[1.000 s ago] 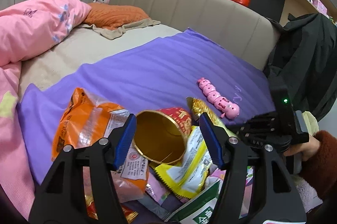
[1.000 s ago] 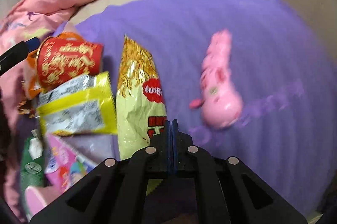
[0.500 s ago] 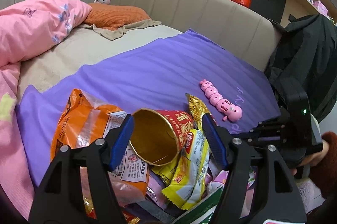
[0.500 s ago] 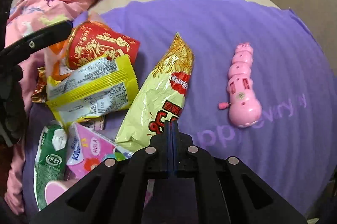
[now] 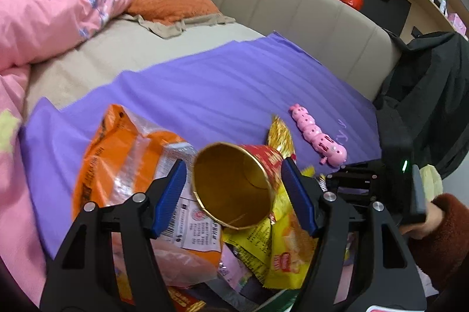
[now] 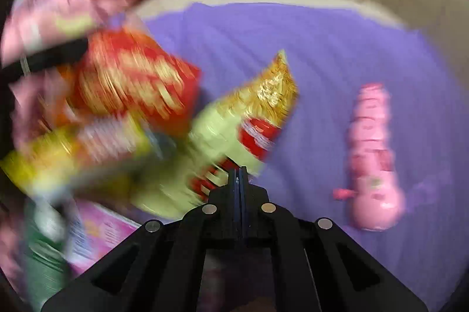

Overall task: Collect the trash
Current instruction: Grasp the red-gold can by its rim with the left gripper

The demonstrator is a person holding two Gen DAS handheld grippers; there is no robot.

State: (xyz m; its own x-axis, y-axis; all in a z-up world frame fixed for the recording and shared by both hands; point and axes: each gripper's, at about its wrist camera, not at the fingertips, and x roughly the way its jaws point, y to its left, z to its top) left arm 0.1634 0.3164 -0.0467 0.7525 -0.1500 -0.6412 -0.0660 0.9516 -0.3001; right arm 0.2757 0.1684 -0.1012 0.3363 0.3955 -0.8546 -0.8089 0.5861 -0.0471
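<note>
On the purple sheet (image 5: 222,95) spread over the bed, the trash lies heaped toward its near edge. The left gripper (image 5: 234,189) has its blue pads apart on either side of a red cup (image 5: 234,186) lying on its side, gold mouth toward the camera; the pads do not appear to press it. An orange bag (image 5: 123,153) crowds the left finger, and yellow wrappers (image 5: 281,250) lie under the right one. A pink toy caterpillar (image 5: 318,137) sits apart toward the sheet's right edge, beside a gold-topped snack bag (image 6: 234,136). The right gripper (image 6: 239,180) has its jaws together, nothing visibly between them, tips over that snack bag's lower end. The right wrist view is smeared by motion blur, so the wrappers at its left are hard to read. The pile's near part is hidden behind the left gripper's frame.
</note>
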